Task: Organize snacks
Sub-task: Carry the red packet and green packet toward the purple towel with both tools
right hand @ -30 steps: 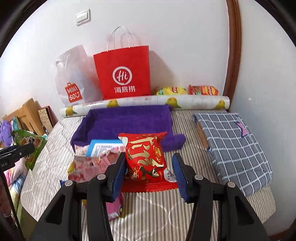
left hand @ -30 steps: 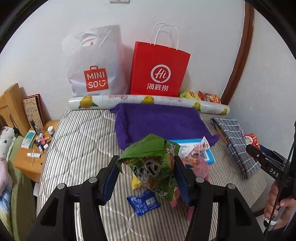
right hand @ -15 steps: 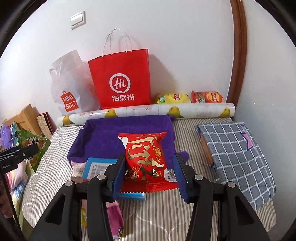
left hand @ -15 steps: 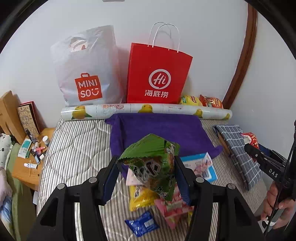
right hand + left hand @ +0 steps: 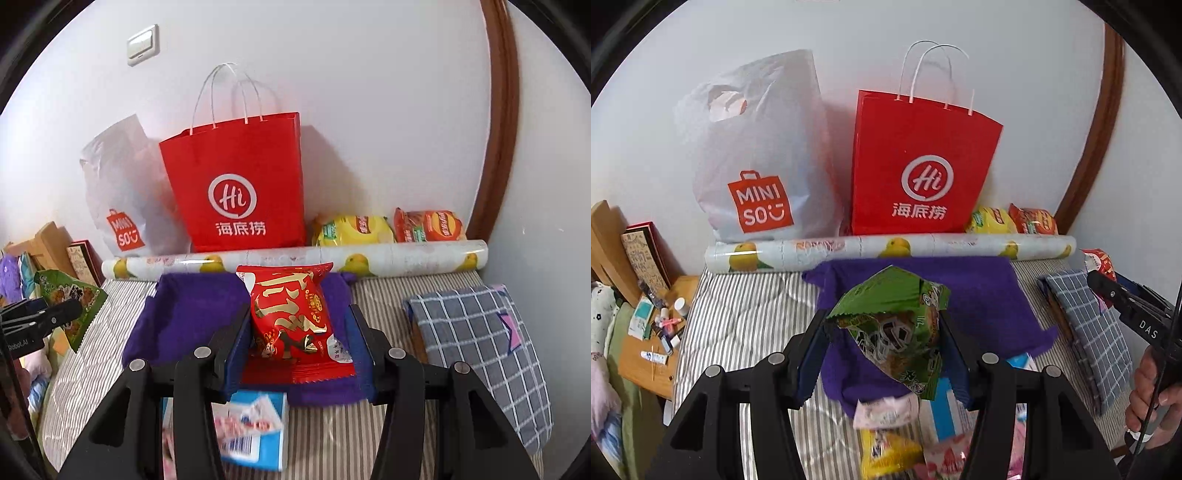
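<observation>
My left gripper (image 5: 882, 325) is shut on a green snack bag (image 5: 897, 325) and holds it above the purple towel (image 5: 979, 295) on the bed. My right gripper (image 5: 299, 321) is shut on a red snack bag (image 5: 291, 310) with gold lettering, also above the purple towel (image 5: 192, 314). A red paper bag (image 5: 919, 170) and a white MINISO bag (image 5: 757, 166) stand against the wall. Loose snacks (image 5: 886, 443) and a blue box (image 5: 258, 432) lie on the bed below the grippers. The left gripper and its green bag (image 5: 70, 306) also show in the right wrist view.
A rolled lemon-print sheet (image 5: 886, 247) lies before the bags. Yellow (image 5: 351, 229) and orange (image 5: 428, 225) chip bags lie behind it. A folded checked cloth (image 5: 480, 343) is at the right. A wooden side table (image 5: 653, 332) with small items stands left of the bed.
Both grippers have moved forward and up toward the bags at the wall, each still holding its snack. The loose snacks on the bed have slid lower in view.
</observation>
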A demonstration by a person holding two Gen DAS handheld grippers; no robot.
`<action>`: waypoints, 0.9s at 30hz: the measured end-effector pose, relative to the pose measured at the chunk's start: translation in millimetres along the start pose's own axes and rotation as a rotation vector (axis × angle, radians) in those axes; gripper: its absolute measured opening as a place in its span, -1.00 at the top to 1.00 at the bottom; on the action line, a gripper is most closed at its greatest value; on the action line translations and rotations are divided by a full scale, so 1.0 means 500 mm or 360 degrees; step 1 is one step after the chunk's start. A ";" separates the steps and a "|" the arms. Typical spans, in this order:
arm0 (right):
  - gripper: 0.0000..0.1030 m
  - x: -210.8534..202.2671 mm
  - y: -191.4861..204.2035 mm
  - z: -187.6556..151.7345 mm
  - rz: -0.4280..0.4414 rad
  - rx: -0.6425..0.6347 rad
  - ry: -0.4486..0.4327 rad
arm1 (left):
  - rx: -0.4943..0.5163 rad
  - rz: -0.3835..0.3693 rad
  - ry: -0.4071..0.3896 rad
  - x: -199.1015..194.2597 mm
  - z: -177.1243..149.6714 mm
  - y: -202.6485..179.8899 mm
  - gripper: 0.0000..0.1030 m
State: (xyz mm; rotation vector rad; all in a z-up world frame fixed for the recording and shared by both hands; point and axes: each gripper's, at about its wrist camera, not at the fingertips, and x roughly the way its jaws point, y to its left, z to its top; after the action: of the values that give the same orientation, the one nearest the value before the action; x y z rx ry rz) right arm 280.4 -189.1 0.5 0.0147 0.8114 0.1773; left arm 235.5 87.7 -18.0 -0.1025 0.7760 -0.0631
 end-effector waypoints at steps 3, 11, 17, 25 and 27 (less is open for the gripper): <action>0.04 0.024 0.000 0.020 0.0011 -0.0007 -0.0008 | -0.0017 -0.0007 0.0008 0.028 0.023 0.006 -0.07; 0.04 0.093 -0.014 0.081 0.0077 0.0025 -0.0025 | 0.0020 0.0024 0.0007 0.087 0.081 0.006 -0.07; 0.04 0.159 -0.016 0.116 0.0077 -0.0007 -0.0004 | -0.0004 0.0021 0.0030 0.140 0.118 0.015 -0.07; 0.04 0.259 -0.006 0.121 0.0120 -0.0058 0.0086 | -0.0002 -0.0010 0.0119 0.235 0.128 0.009 -0.07; 0.04 0.287 -0.008 0.110 0.0120 -0.0074 0.0131 | -0.0011 -0.0020 0.0149 0.264 0.122 0.011 -0.07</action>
State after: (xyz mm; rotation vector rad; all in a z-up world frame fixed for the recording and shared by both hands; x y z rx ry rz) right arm 417.7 -166.6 -65.1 -0.0058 0.8890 0.2692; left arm 372.5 84.9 -67.4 -0.1118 0.8693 -0.0777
